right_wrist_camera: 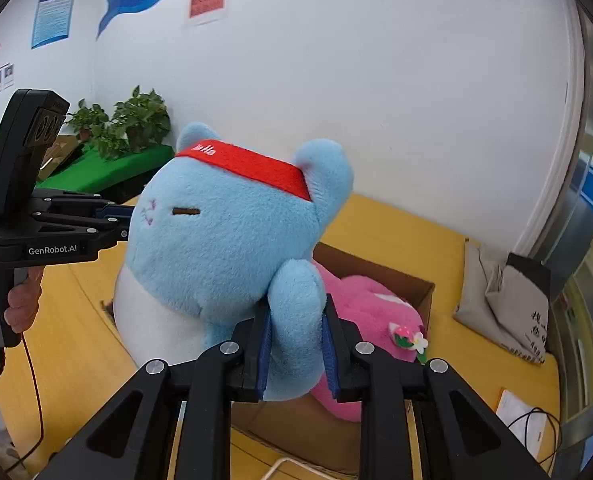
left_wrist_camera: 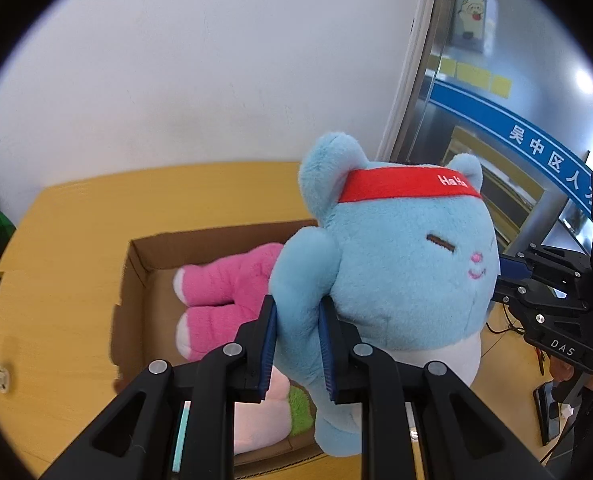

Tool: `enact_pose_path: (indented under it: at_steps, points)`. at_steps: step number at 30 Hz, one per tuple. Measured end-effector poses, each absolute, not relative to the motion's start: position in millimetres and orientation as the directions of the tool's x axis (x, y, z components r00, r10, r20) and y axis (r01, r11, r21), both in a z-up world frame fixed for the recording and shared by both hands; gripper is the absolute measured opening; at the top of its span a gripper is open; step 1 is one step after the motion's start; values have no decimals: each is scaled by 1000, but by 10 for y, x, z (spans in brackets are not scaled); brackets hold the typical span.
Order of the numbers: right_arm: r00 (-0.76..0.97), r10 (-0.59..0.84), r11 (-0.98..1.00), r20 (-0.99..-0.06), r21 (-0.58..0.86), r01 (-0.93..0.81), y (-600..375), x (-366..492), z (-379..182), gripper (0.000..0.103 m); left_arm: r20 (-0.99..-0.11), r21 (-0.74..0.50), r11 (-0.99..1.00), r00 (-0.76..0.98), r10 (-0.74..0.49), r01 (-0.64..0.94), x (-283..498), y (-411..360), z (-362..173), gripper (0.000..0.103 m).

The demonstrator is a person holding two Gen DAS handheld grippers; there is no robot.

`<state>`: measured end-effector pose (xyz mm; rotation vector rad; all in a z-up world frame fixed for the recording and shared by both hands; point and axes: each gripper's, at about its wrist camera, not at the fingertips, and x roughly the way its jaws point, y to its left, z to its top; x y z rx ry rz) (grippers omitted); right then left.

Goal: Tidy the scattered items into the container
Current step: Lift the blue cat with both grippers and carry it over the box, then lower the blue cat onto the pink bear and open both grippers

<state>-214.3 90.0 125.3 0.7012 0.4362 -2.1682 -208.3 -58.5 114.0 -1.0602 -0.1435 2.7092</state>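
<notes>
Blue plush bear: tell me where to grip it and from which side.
Grip the blue plush bear by its stubby arms, one from each side: they jut from a round body too wide for the jaws. The left gripper and right gripper each pinch one.

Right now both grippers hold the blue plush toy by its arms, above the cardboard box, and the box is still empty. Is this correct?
Not quite: the cardboard box is not empty. The left wrist view shows a pink plush toy lying inside it. The rest holds: the left gripper and right gripper each clamp an arm of the blue plush toy.
</notes>
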Motion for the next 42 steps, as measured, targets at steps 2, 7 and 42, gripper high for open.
enact_pose_path:
  at_steps: [2,7,42]
  points:
    - [-518,-583,-628,-626,-58,776,934,-2269,1123,24,-675,-168,-971,-698,239,-170,-2173,-547,1006,19]
    - [-492,-576,-627,-653,-34,778,949,-2532,765,23,-714,-183,-971,-658,239,-154,-2384,-518,684,19]
    - [-436,-611,-694,-661,183,696,1426,-2813,200,95,-721,-177,-983,-674,162,-47,-2020,-704,528,55]
